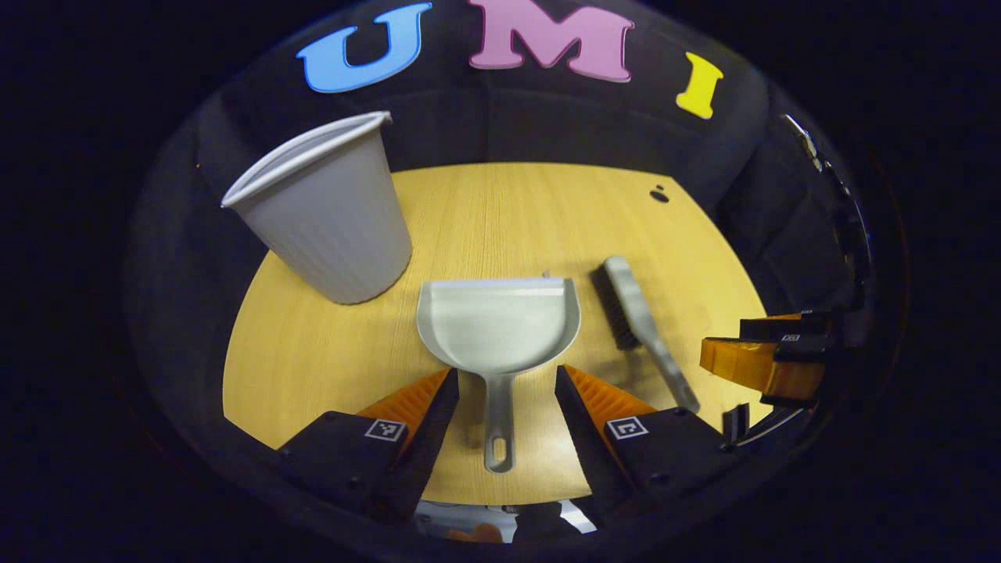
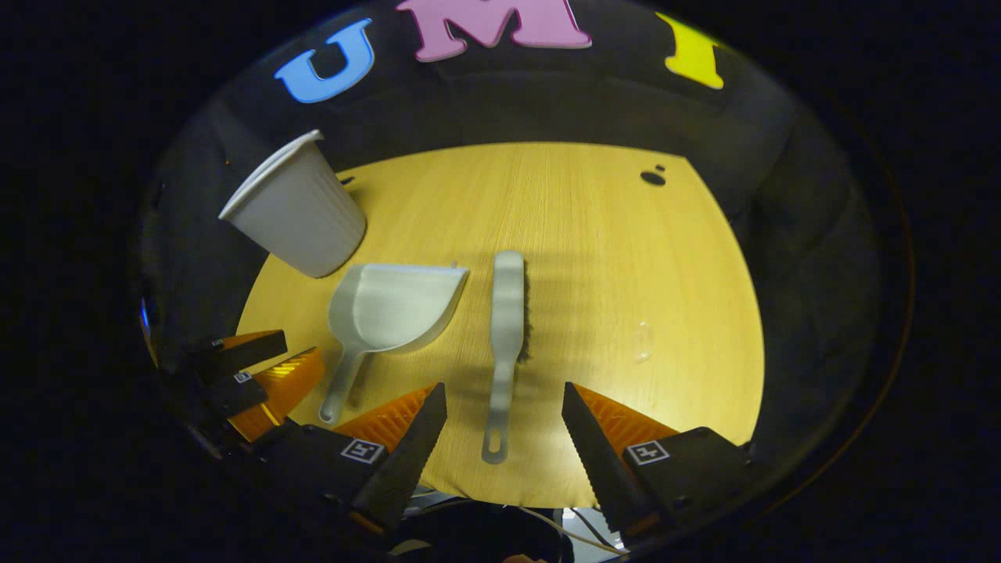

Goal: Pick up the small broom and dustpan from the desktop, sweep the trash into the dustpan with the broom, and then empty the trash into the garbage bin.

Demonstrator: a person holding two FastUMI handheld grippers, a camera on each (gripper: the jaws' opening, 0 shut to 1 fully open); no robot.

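Pickup step, nothing grasped. My left gripper (image 1: 500,379) spread wide astride dustpan (image 1: 499,320) handle; right gripper (image 2: 500,399) spread astride broom (image 2: 507,313) handle. Both flat on desktop (image 1: 500,211). Next I'd lower, clamp handles.

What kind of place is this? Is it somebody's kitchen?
Probably not a kitchen: it looks like a small test booth. A wooden desktop holds just a dustpan, a small broom and a garbage bin, with black cloth behind.
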